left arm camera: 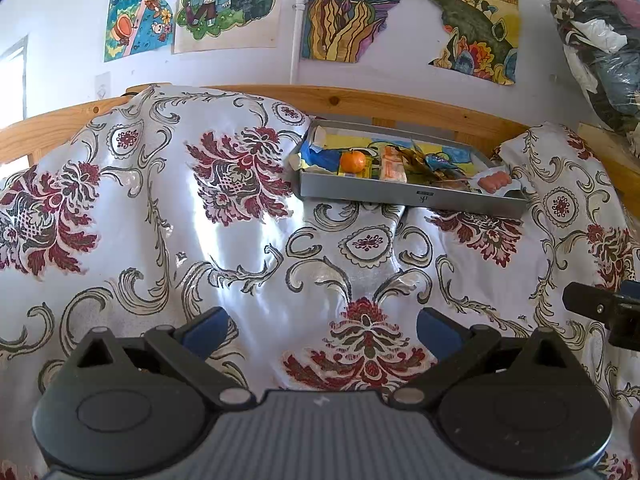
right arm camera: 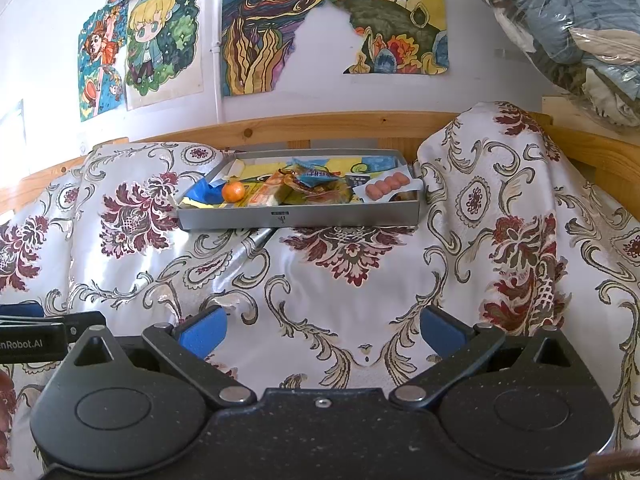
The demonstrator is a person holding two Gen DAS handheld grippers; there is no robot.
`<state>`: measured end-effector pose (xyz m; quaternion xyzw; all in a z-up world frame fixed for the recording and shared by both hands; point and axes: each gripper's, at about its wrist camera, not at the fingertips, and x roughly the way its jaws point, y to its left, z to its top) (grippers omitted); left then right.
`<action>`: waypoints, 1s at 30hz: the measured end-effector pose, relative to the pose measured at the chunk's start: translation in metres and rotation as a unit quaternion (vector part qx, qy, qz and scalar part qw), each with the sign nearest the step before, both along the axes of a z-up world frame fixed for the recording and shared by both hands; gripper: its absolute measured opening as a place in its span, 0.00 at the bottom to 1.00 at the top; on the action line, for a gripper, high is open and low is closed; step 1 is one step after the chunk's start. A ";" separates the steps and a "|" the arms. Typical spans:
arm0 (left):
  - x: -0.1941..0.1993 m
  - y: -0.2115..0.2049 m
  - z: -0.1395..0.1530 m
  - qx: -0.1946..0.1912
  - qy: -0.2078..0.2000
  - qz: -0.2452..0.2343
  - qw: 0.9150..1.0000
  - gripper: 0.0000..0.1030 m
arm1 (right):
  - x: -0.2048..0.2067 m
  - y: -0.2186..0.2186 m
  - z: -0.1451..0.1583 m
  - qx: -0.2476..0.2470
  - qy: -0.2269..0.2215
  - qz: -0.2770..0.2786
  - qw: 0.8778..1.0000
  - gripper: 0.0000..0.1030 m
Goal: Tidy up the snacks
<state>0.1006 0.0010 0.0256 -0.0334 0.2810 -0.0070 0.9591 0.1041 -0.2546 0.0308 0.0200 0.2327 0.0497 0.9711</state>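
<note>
**Ana:** Left wrist first. Which step do you make this?

**Ben:** Either the very start or the very end, I'd judge. The snacks already lie in the grey tray at the far side of the floral bedspread: a tangerine toward its left end, an orange wrapped bar just beside it, crumpled wrappers, and pink sausages at the right end. No snack lies loose on the cloth that I can see.

**Ana:** And the left gripper?

**Ben:** Spread wide, nothing between the blue pads, hanging over bare cloth well short of the tray. The other tool's black tip shows at the right edge.

**Ana:** Right wrist, then.

**Ben:** Same tray seen more squarely, with the tangerine, the bar, the wrappers and the sausages all inside its rim. The right gripper is likewise wide apart and empty, its pads touching nothing.

**Ana:** Next move?

**Ben:** If sorting remains, a long reach forward over the tray wall, then a gentle pinch. The tangerine may roll, and the tray sits on soft bedding, so it could tip.
</note>
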 end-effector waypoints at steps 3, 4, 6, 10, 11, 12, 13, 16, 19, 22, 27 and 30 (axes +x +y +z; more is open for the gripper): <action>0.001 0.000 0.000 0.000 0.000 0.000 1.000 1.00 | 0.000 0.000 0.000 0.000 0.000 0.000 1.000 0.99; 0.001 0.000 0.000 0.000 0.000 0.000 1.000 1.00 | 0.000 0.000 0.000 0.000 0.000 0.000 1.000 0.99; 0.000 0.000 0.000 0.001 0.000 0.000 1.000 0.99 | 0.000 0.000 0.000 0.000 0.000 0.000 1.000 0.99; 0.000 0.000 0.000 0.001 0.000 0.000 1.000 1.00 | 0.000 0.000 0.000 0.000 0.000 0.000 1.000 0.99; 0.000 0.000 0.000 0.001 0.000 0.000 1.000 0.99 | 0.000 0.000 0.000 0.000 0.000 0.000 1.000 0.99; 0.000 0.000 0.000 0.000 0.000 0.000 1.000 0.99 | 0.000 0.000 0.000 0.000 0.000 0.000 1.000 0.99; 0.000 0.000 0.000 0.000 0.000 0.000 1.000 0.99 | 0.000 0.000 0.000 0.000 0.000 0.000 1.000 0.99; 0.000 0.000 0.000 0.000 0.000 0.000 1.000 0.99 | 0.000 0.001 0.000 0.000 0.000 0.000 1.000 0.99; 0.000 -0.001 0.000 0.001 0.000 0.000 1.000 0.99 | 0.000 0.001 0.000 0.000 0.001 0.000 1.000 0.99; 0.000 -0.001 0.000 0.001 0.000 0.001 1.000 1.00 | 0.000 0.001 0.000 0.000 0.000 0.000 1.000 0.99; -0.003 0.000 -0.002 0.003 0.000 0.002 1.000 0.99 | 0.000 0.001 0.000 -0.001 0.001 0.000 1.000 0.99; -0.004 -0.002 -0.002 0.013 0.005 0.006 1.000 0.99 | 0.000 0.001 0.000 -0.001 0.001 0.000 1.000 0.99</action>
